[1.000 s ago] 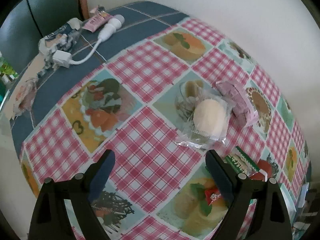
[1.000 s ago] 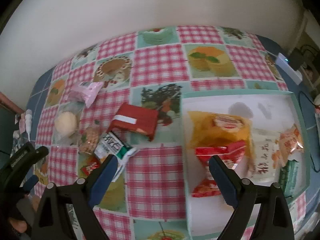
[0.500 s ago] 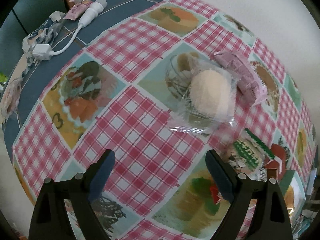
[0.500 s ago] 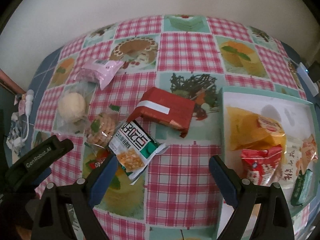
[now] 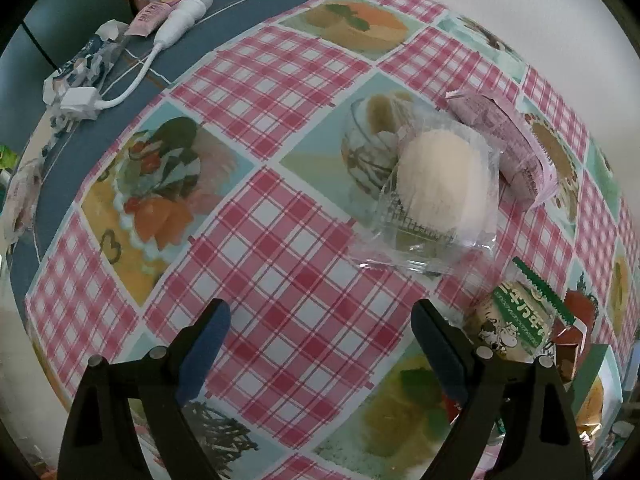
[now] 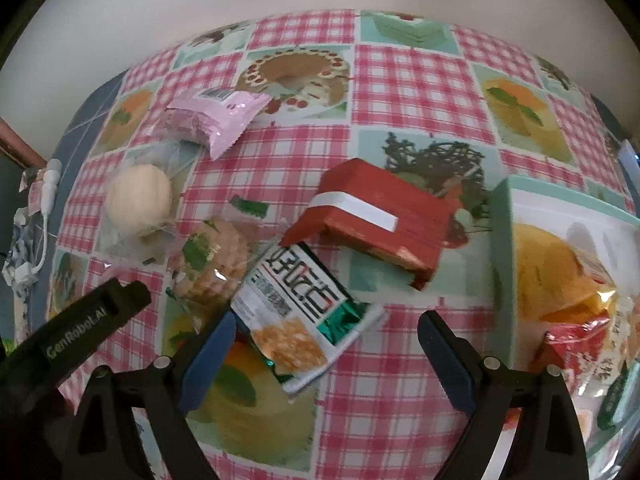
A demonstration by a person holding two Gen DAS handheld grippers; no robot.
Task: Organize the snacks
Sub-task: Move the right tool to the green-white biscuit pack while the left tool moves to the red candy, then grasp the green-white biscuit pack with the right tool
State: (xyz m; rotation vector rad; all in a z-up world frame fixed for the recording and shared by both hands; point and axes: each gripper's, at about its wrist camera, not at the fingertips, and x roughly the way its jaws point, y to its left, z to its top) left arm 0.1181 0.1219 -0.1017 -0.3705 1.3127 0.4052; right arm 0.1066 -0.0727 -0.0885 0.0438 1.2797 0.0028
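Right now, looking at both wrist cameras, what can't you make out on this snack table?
- Tray: right wrist view, its right side cut off by the frame edge, so its full contents are unknown.
- Round biscuit pack: partly under the white-and-green packet.
- Green-labelled snack: left wrist view, partly hidden behind the left gripper's finger.

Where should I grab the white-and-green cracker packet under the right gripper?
Take the white-and-green cracker packet across its narrow width near the middle, coming straight down. It lies flat and tilted on the tablecloth, so roll the open right gripper to square the jaws to its long edges.

Loose snack packets [image 6: 305, 312] beside tray [image 6: 502, 248]
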